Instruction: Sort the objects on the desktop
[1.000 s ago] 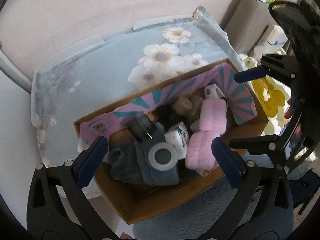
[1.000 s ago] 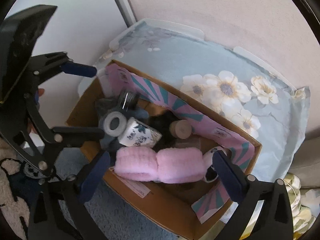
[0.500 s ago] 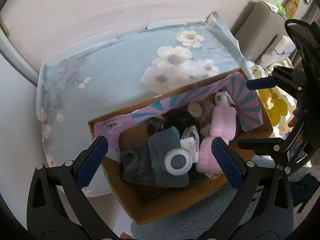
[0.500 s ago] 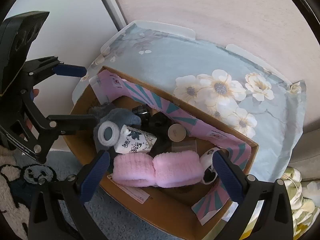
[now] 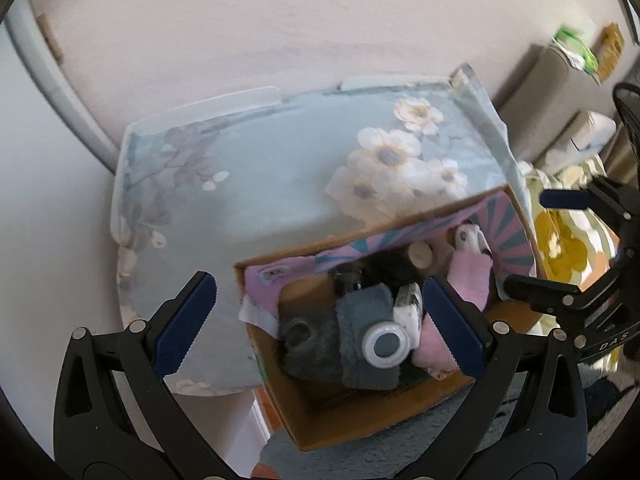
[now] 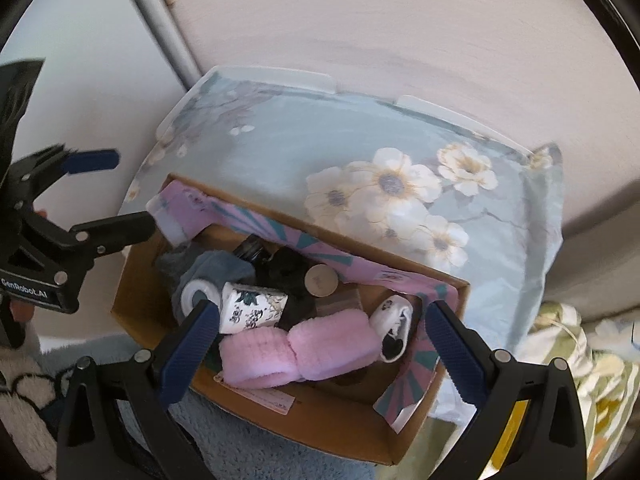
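Both grippers hung above an open cardboard box packed with small things. The left gripper had its blue pads spread wide with nothing between them, above the box's left end and the cloth beside it. The right gripper was likewise spread and empty, over the box's near side.

The box sat against the near edge of a tabletop covered by a pale blue floral cloth; whether it rested on the cloth or just beside it could not be told. A purple and teal striped flap lined its far wall.

Inside, a pink fluffy band lay along the near wall. Just behind it lay a white tube with dark floral print on its side. To the left sat a grey plush piece carrying a white ring. A round tan lid sat near the flap, next to a black fuzzy item. A small white and black object lay at the right end, touching the band.

The cloth itself carried no loose things.
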Action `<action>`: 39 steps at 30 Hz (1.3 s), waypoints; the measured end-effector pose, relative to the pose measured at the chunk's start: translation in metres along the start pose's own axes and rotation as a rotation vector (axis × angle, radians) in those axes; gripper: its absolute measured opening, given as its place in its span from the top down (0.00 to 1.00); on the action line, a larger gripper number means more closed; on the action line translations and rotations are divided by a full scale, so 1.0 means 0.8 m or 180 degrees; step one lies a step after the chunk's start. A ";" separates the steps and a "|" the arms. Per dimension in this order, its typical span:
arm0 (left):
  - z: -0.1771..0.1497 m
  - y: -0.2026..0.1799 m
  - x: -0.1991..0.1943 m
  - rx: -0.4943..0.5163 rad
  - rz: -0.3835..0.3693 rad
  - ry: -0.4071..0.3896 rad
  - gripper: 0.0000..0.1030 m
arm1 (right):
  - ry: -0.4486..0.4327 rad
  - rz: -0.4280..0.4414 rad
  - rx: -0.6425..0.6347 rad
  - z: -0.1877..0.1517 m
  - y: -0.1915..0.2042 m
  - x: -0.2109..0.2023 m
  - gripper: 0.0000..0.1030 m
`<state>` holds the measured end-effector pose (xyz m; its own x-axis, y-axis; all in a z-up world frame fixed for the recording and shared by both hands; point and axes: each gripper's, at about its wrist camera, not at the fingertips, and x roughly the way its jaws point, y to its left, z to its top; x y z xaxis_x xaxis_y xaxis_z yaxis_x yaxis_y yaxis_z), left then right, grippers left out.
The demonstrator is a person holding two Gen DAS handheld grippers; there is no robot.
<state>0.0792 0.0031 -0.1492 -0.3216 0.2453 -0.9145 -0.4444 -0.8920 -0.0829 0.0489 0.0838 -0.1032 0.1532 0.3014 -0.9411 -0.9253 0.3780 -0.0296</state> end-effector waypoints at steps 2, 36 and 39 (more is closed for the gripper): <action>0.003 0.005 -0.003 -0.0070 0.0077 -0.0020 0.00 | -0.0010 -0.0054 0.0100 0.001 -0.004 -0.003 0.00; -0.004 0.021 -0.030 -0.0667 0.0451 -0.0348 0.00 | -0.0297 -0.0515 0.0804 -0.004 -0.020 -0.020 0.00; -0.004 0.021 -0.032 -0.0678 0.0507 -0.0385 0.00 | -0.0316 -0.0536 0.0804 -0.004 -0.021 -0.021 0.00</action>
